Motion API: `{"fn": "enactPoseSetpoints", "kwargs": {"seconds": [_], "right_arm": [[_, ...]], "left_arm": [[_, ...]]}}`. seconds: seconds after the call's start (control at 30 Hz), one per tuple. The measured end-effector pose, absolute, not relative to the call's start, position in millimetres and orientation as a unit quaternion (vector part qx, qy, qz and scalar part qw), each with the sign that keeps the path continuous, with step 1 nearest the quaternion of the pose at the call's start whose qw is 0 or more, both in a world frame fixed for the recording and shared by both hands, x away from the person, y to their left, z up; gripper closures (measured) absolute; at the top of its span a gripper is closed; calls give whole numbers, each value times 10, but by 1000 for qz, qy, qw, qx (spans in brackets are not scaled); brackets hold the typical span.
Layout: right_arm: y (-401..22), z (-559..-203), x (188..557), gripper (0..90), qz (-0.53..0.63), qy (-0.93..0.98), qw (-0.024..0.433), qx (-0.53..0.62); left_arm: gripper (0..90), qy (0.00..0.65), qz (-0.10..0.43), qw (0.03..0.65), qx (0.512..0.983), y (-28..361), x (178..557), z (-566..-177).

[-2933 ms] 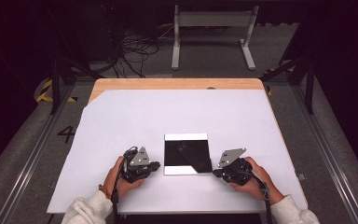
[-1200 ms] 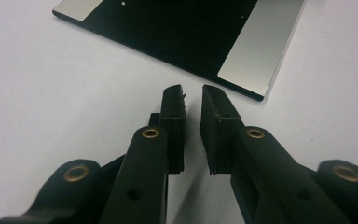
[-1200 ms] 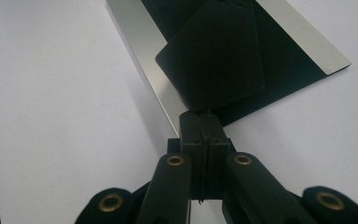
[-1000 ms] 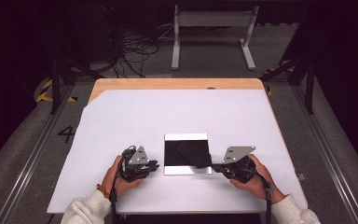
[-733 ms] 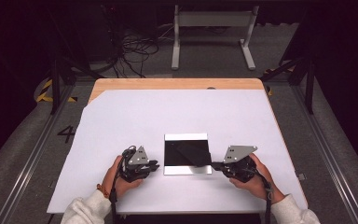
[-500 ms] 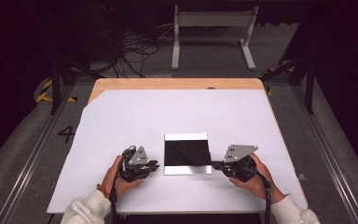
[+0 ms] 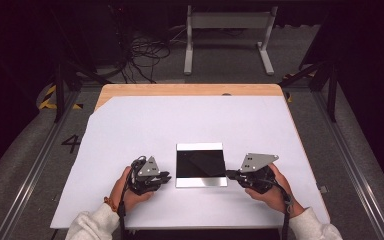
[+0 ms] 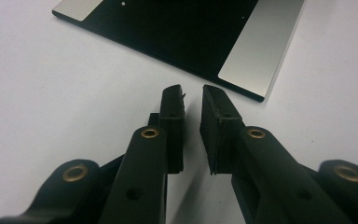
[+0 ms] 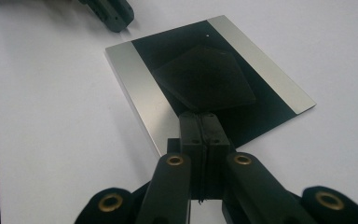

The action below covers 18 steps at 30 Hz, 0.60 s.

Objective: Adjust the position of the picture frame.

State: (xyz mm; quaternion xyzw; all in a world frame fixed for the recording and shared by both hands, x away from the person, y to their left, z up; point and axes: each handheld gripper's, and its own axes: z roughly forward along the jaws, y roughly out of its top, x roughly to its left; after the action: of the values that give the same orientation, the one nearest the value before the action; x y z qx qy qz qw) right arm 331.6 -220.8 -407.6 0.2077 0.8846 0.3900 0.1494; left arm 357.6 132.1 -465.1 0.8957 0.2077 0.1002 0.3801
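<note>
In the high view, a black square plate [image 7: 201, 168] with silver strips along two edges is lying flat on the white sheet covering the desk [image 7: 145, 120], toward the near edge and between the two hands. The left claw [image 7: 166, 178] is resting on the sheet just beside the plate's left side, with its tips pointing at the plate. The right claw [image 7: 228, 174] is sitting at the plate's near right corner, with its tips at the plate's edge. A grey three-cornered plate is riding on top of each claw. A strip of bare wood is showing at the far edge of the desk.

In the left gripper view, the left claw [image 8: 192, 95] is standing slightly open, with a narrow gap between the black jaws and nothing between them. The jaws are lying low over the white sheet, just short of a corner of the black plate [image 8: 177, 32].

In the right gripper view, the right claw [image 9: 200, 116] is fully closed, with its jaws pressed flat against each other and gripping nothing. Its tips are lying over the near edge of the black plate [image 9: 182, 51]. A darker kite-shaped patch [image 9: 204, 78] is showing on the plate's glossy middle. The other claw [image 9: 108, 13] is lying beyond the plate's far corner.
</note>
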Motion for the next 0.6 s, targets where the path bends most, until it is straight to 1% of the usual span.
{"fn": "enactPoseSetpoints", "kwargs": {"seconds": [0.6], "right_arm": [[-2182, -4042, 3322, 900, 398, 880, 155, 207]], "left_arm": [[789, 207, 98, 382, 895, 1317, 3581, -4652]]}}
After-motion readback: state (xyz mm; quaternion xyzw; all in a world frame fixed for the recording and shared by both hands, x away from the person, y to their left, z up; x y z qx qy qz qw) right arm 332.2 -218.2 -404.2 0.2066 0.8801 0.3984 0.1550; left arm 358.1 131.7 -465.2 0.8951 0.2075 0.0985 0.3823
